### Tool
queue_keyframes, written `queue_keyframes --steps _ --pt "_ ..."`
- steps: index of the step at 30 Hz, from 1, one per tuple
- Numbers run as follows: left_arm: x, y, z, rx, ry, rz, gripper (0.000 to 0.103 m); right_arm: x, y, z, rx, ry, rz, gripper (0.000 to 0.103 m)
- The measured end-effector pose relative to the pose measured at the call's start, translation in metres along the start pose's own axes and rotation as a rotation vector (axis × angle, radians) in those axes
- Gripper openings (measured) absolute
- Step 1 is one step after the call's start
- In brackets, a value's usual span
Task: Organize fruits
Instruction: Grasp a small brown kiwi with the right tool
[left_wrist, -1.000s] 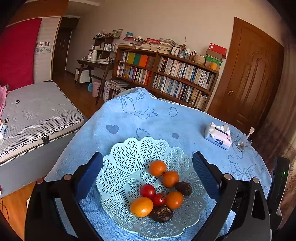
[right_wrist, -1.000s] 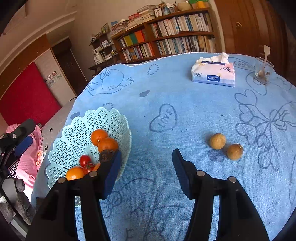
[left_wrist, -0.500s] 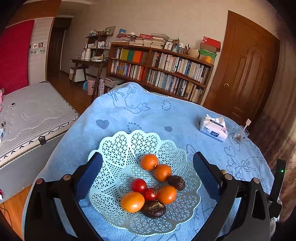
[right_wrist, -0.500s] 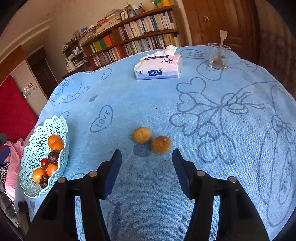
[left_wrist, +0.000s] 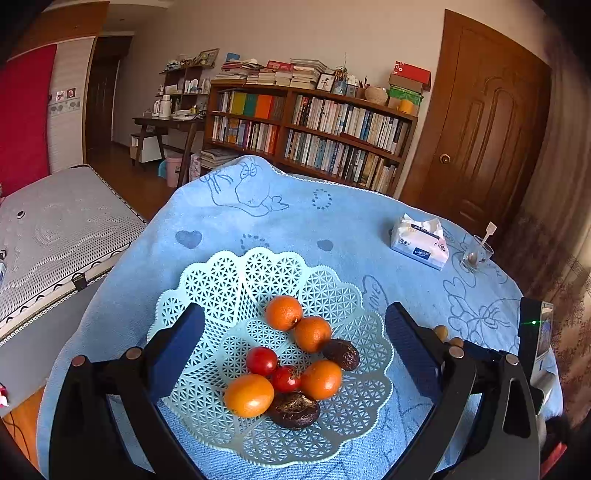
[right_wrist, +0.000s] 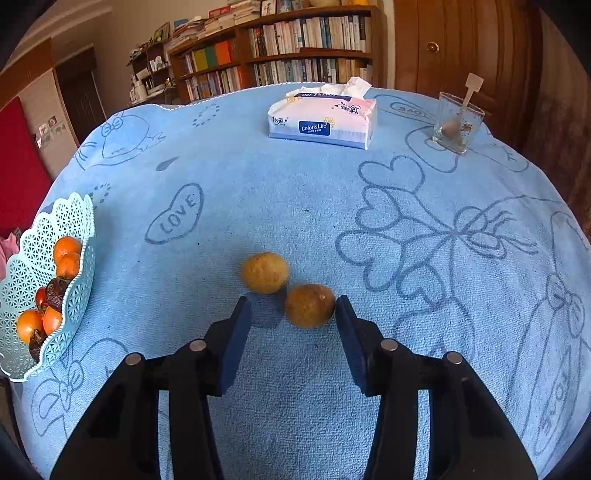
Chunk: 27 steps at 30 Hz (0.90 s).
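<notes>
A pale green lattice basket (left_wrist: 236, 288) holds several oranges, two red tomatoes (left_wrist: 261, 360) and two dark wrinkled fruits (left_wrist: 293, 410). My left gripper (left_wrist: 293, 343) hovers open above it, fingers astride the fruit. On the blue cloth two yellow-brown round fruits lie side by side. The nearer one (right_wrist: 309, 305) sits between the tips of my open right gripper (right_wrist: 293, 314), close to the right finger. The other one (right_wrist: 264, 272) lies just beyond the left fingertip. The basket (right_wrist: 70, 218) appears at the left edge of the right wrist view.
A tissue pack (right_wrist: 321, 118) and a glass with a spoon (right_wrist: 457, 123) stand at the far side of the round table (right_wrist: 258, 177). A bed (left_wrist: 55, 229) lies left of the table. A bookshelf (left_wrist: 306, 129) and wooden door (left_wrist: 480, 136) are behind.
My right gripper swung away from the basket to the two brown fruits and closed in until the nearer one lies between its fingertips. The left gripper drifted slightly over the basket.
</notes>
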<state>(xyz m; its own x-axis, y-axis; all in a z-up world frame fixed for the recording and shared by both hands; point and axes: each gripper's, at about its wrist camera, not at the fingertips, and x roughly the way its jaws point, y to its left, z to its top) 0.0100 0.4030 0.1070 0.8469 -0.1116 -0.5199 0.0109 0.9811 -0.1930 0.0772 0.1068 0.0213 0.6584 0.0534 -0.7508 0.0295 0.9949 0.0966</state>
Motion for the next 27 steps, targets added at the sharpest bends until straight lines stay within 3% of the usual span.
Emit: queue_keyframes --steps 8,15,27 --pt "0.005 -0.005 -0.005 0.012 0.018 -0.002 0.099 0.000 -0.008 -0.001 0.031 0.008 0.009 0.028" --pt "0.013 -0.021 -0.015 0.049 0.043 -0.012 0.099 -0.017 -0.019 -0.010 0.043 -0.015 0.021 0.028" --pt "0.034 -0.078 -0.032 0.150 0.087 -0.068 0.099 -0.040 -0.077 -0.023 0.107 -0.038 -0.004 0.028"
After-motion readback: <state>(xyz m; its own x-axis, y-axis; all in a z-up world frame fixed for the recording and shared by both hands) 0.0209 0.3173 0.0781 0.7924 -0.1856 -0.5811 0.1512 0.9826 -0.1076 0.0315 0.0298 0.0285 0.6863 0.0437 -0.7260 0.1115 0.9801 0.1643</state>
